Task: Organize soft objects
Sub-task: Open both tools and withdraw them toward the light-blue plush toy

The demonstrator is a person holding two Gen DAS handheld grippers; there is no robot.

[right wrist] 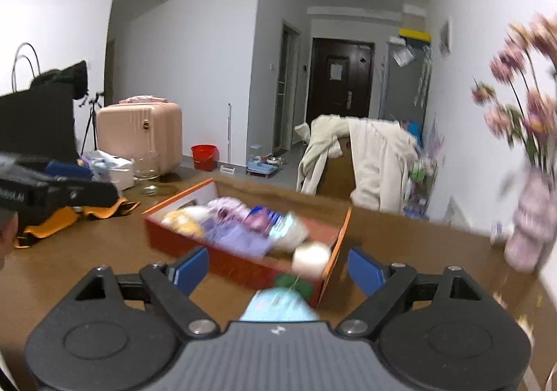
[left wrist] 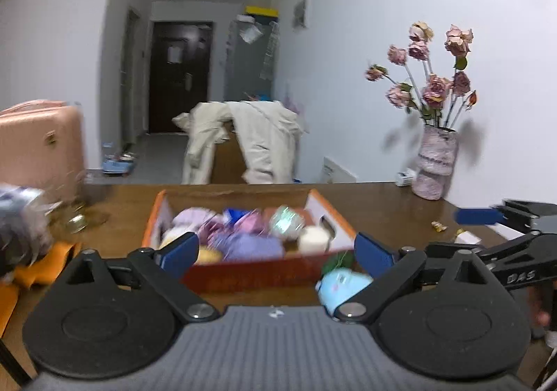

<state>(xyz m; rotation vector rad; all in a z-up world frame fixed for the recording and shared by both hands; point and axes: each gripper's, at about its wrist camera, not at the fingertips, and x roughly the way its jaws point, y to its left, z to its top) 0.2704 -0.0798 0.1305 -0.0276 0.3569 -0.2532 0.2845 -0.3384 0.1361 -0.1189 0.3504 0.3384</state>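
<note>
1. While both grippers hang above the brown table (left wrist: 365, 203), the orange box (left wrist: 343, 225) of soft toys (left wrist: 243, 234) sits in front of them, open at the top and crowded with purple, white, yellow and green pieces, blurred in both views.
2. Left gripper (left wrist: 275, 253): blue pads spread wide, nothing between them.
3. Right gripper (right wrist: 278, 269): likewise spread wide and pinching nothing; it also shows at the right edge of the left wrist view.
4. A light blue plush (right wrist: 278, 304) lies on the table just outside the box's near wall, beside a green leafy piece (right wrist: 296, 283).
5. Right of the box, a pink vase (left wrist: 435, 165) of dried roses (left wrist: 431, 71) stands by the wall.
6. Left of it lie an orange cloth (right wrist: 62, 217), a glass jar (right wrist: 148, 168) and a black bag (right wrist: 38, 119).
7. Beyond the table: a pink suitcase (right wrist: 139, 133), a cream coat (left wrist: 257, 137) draped over something, a red bucket (right wrist: 203, 156), a dark door (left wrist: 179, 74).
</note>
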